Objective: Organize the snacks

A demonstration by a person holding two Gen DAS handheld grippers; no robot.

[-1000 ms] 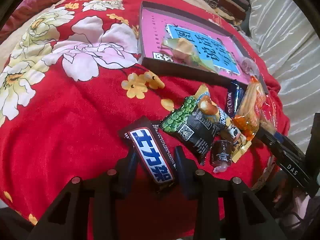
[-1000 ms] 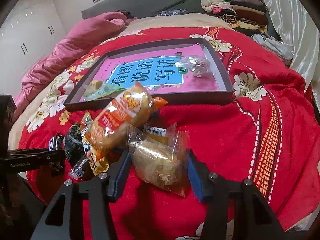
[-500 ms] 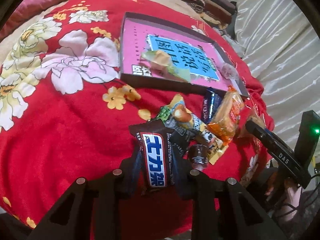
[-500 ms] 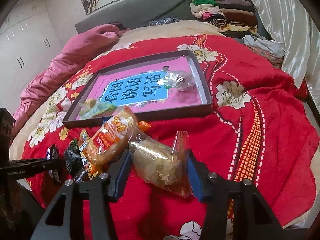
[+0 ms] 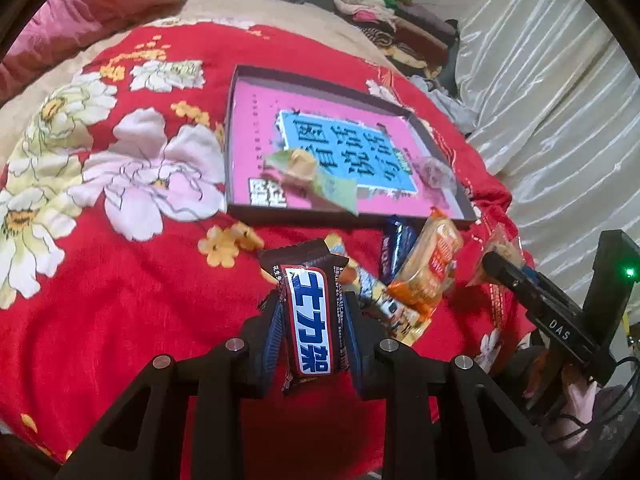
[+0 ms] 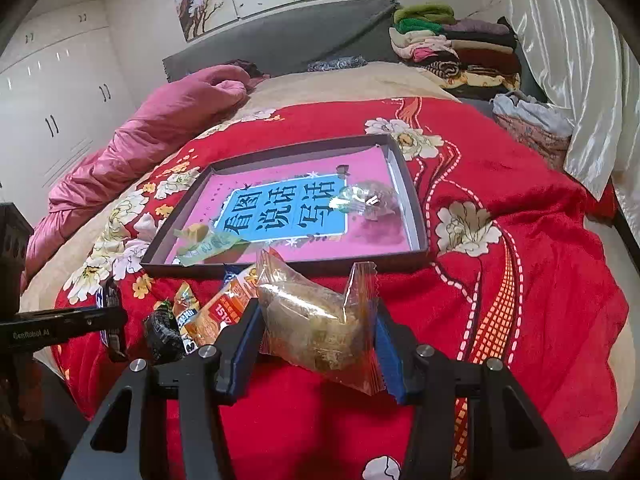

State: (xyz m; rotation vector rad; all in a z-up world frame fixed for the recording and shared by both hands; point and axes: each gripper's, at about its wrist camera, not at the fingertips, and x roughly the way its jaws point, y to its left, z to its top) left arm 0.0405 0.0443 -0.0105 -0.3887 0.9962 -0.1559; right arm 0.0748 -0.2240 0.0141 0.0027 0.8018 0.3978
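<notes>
Two wrapped snacks were already contained in the shallow box on the bed, a small pile remained beside it, and two more were clamped: a pastry packet in the right claw, a chocolate bar in the left claw.

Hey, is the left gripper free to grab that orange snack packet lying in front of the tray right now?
Probably not. The left gripper is shut on a brown chocolate bar with a blue label, so its jaws are occupied. The orange snack packet lies close by, uncovered, on the red floral blanket.
</notes>
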